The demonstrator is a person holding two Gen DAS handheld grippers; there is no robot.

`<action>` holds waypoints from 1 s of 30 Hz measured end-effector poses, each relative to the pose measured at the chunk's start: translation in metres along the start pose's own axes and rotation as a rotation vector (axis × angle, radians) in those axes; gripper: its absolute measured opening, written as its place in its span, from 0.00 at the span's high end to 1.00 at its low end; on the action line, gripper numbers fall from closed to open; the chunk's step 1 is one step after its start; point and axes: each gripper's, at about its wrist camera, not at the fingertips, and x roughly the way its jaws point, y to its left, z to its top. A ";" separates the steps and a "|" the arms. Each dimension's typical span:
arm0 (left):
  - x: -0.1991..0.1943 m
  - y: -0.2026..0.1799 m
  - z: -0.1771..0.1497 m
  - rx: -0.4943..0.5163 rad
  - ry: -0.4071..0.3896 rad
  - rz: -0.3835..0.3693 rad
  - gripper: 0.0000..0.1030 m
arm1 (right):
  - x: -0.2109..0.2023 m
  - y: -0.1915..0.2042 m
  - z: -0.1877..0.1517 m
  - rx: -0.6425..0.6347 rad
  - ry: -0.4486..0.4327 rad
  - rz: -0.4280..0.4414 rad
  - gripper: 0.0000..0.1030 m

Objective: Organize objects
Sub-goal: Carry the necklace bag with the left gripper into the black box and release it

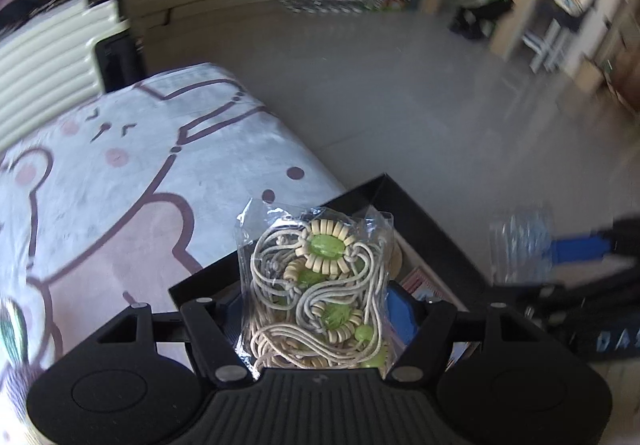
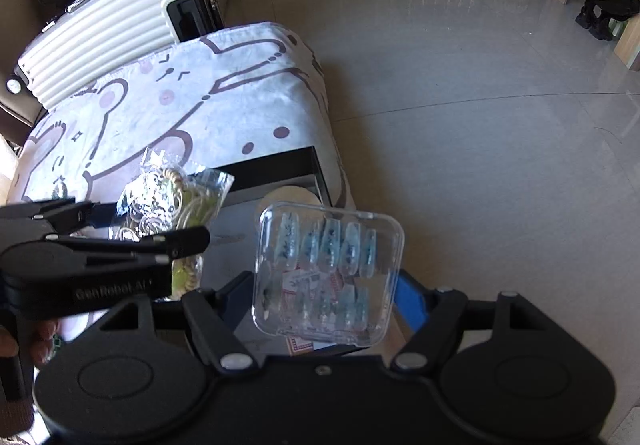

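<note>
Left gripper [image 1: 316,309] clamped on a clear plastic bag of corded beads [image 1: 316,285], held upright above the black box [image 1: 384,185]; right gripper [image 2: 320,285] closed on a clear clamshell case of press-on nails [image 2: 326,273], also above that box. Both loads over the same opening at once, so a likely clash between the two tools (left gripper's fingers [image 2: 176,241] already just beside the case in the right wrist view). Slippery packaging on both: bag pinched low down, top half floppy, liable to sag or slide out with a quick swing; hard smooth case liable to pivot or pop free if knocked. Box parked at the table's corner, near wall close to the cloth edge [image 2: 320,93], bare tiled floor [image 2: 480,105] beyond, hence anything released too far right probably lost over the side. Box partly filled already, a blue item [image 1: 402,309] and printed packets inside, so limited flat room for setting down. Plenty of free air above and to the left over the bear-print cloth [image 1: 120,185]; suitcase [image 2: 104,29] well apart at the far end, no obstacle.
</note>
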 end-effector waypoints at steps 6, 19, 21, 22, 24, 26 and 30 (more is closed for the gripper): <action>0.021 -0.015 -0.007 0.251 0.039 -0.021 0.31 | 0.005 -0.007 0.003 0.030 0.004 0.006 0.27; 0.046 -0.032 -0.027 0.552 0.067 -0.030 0.03 | 0.018 -0.009 0.009 0.026 0.027 -0.004 0.27; 0.045 -0.032 -0.029 0.567 0.071 -0.017 0.01 | 0.019 -0.007 0.010 0.024 0.028 -0.003 0.27; 0.044 -0.032 -0.030 0.571 0.077 -0.011 0.00 | 0.020 -0.007 0.010 0.024 0.029 -0.003 0.27; 0.042 -0.031 -0.032 0.577 0.092 0.001 0.00 | 0.020 -0.006 0.010 0.024 0.029 -0.003 0.27; 0.042 -0.030 -0.035 0.586 0.112 0.017 0.00 | 0.020 -0.004 0.010 0.022 0.027 -0.001 0.27; 0.043 -0.028 -0.035 0.591 0.128 0.065 0.00 | 0.018 0.001 0.010 0.011 0.024 0.008 0.27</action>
